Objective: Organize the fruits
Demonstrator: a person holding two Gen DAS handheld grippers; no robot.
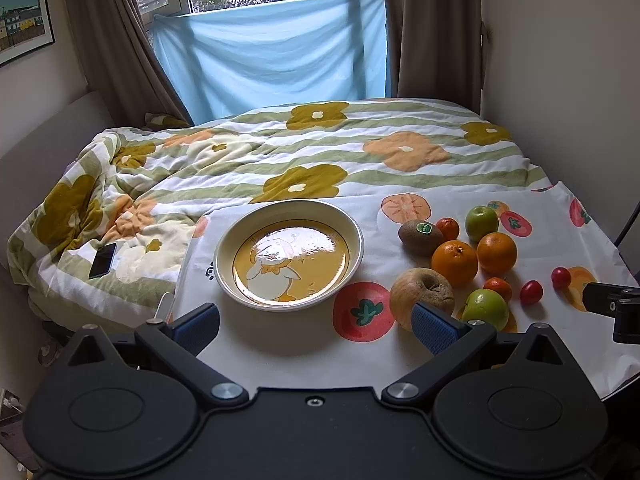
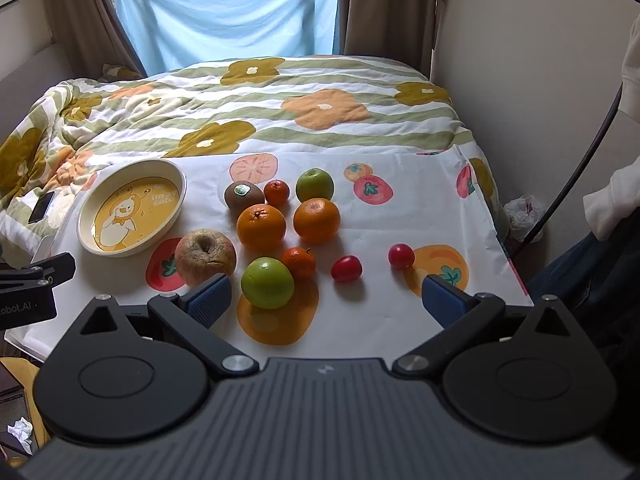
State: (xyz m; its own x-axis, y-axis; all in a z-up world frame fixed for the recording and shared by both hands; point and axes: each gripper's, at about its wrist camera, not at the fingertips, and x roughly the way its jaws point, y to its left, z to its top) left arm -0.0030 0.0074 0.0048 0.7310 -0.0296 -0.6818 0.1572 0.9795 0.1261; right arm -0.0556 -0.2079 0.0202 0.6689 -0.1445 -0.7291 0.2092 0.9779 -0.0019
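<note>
A yellow duck-print plate [image 1: 224, 248] [image 2: 86, 210] sits empty on the fruit-print cloth, left of the fruit. The fruit lies in a cluster: a brownish apple [image 1: 420, 288] [image 2: 205, 256], a kiwi [image 1: 420, 237] [image 2: 244, 196], two oranges [image 1: 455, 262] [image 2: 261, 227], two green apples [image 1: 486, 307] [image 2: 267, 283], small mandarins [image 2: 299, 262] and two red cherry tomatoes [image 2: 346, 268]. My left gripper [image 1: 316, 326] is open and empty, low over the cloth in front of the plate. My right gripper [image 2: 326, 300] is open and empty just before the near green apple.
The cloth [image 2: 400, 220] covers a table edge against a bed with a flowered quilt [image 1: 280, 152]. A black phone [image 1: 103, 260] lies on the quilt at left. A wall [image 2: 520, 60] stands close on the right. A person's sleeve [image 2: 612, 200] shows at far right.
</note>
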